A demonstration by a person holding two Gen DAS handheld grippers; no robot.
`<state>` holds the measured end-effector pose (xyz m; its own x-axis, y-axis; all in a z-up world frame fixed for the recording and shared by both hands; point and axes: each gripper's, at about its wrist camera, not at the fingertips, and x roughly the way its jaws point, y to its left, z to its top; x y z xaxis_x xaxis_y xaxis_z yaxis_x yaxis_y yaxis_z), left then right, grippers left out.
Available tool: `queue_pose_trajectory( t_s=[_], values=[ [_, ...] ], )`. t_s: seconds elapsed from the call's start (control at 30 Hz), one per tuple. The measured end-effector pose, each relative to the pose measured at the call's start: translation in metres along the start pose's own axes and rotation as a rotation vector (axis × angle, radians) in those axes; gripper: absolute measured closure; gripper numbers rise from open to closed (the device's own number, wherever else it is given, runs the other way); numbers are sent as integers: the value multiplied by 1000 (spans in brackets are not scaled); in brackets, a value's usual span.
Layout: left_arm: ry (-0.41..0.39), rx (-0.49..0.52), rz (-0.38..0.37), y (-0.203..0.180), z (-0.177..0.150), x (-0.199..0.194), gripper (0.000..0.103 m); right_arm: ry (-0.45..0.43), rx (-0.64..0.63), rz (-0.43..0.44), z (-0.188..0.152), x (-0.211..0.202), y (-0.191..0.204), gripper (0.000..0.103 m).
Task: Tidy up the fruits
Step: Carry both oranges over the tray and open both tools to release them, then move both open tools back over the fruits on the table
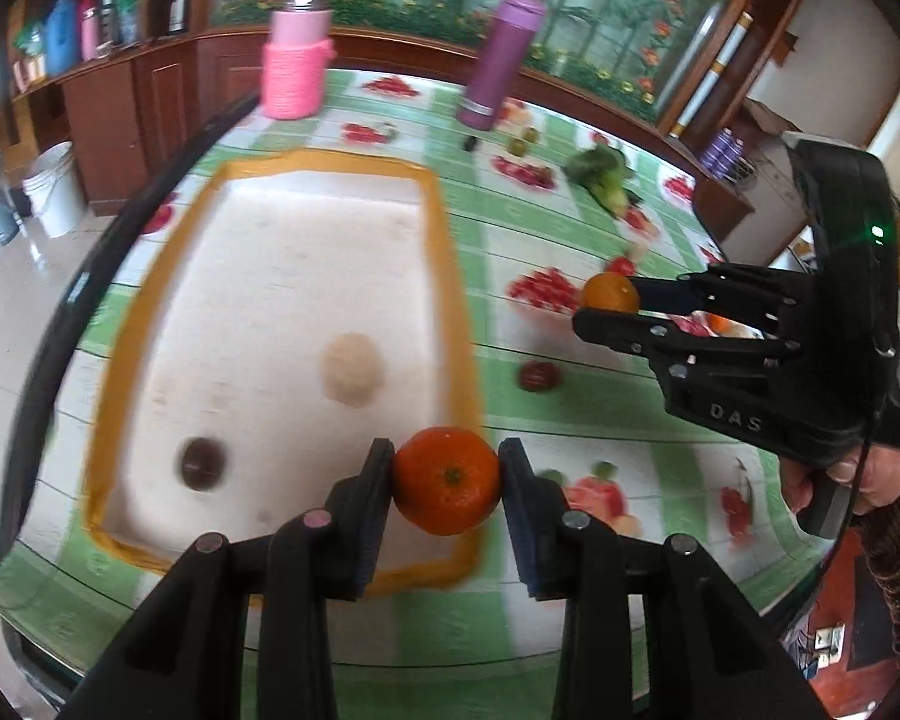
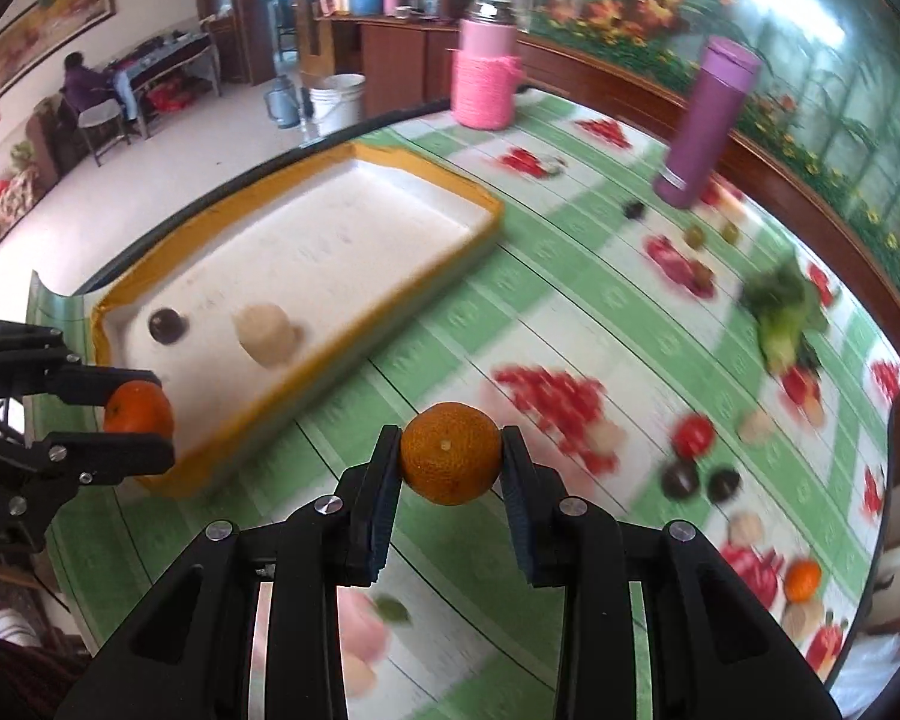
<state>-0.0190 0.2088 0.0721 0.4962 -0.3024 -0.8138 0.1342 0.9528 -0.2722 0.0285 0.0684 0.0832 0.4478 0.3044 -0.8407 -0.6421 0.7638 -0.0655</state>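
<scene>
My left gripper (image 1: pixel 445 471) is shut on an orange tangerine (image 1: pixel 444 480), held over the near right corner of the white tray with a yellow rim (image 1: pixel 444 228). The tray holds a pale round fruit (image 1: pixel 352 369) and a dark round fruit (image 1: pixel 202 463). My right gripper (image 2: pixel 450 459) is shut on a second tangerine (image 2: pixel 450 461) above the tablecloth, right of the tray (image 2: pixel 486 204). It also shows in the left wrist view (image 1: pixel 607 307). The left gripper shows in the right wrist view (image 2: pixel 138 414).
A pink bottle (image 1: pixel 297 54) and a purple flask (image 1: pixel 501 60) stand at the table's far side. Green leafy vegetable (image 1: pixel 606 177), a dark red fruit (image 1: pixel 537 375) and several small fruits (image 2: pixel 696 474) lie on the cloth right of the tray. Another tangerine (image 2: pixel 803 579) lies near the right edge.
</scene>
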Motion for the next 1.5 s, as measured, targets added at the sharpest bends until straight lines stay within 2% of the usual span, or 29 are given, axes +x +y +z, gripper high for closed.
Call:
queue_pose_trajectory(
  t_s=[0.1,0.23,0.47,0.73,1.1,1.2,1.33,1.5],
  values=[
    [-2,-24,53,28,11,3,65,-12,-27,19,24,14,20,73],
    [5,-67,88,64,26,10,65,-19,-44,44,54,37,42,73],
    [40,-78,138,92,48,32,65,30,-11,54,81,85,50,73],
    [100,-74,160,103,56,57,65,83,23,40,84,114,47,73],
    [129,-46,193,102,54,68,64,118,20,24,77,127,46,72],
    [139,-29,209,100,53,70,59,117,19,26,77,126,46,66],
    [129,-7,241,96,49,65,51,117,27,19,71,121,43,65],
    [104,15,278,91,42,51,49,84,29,25,64,100,44,65]
  ],
)
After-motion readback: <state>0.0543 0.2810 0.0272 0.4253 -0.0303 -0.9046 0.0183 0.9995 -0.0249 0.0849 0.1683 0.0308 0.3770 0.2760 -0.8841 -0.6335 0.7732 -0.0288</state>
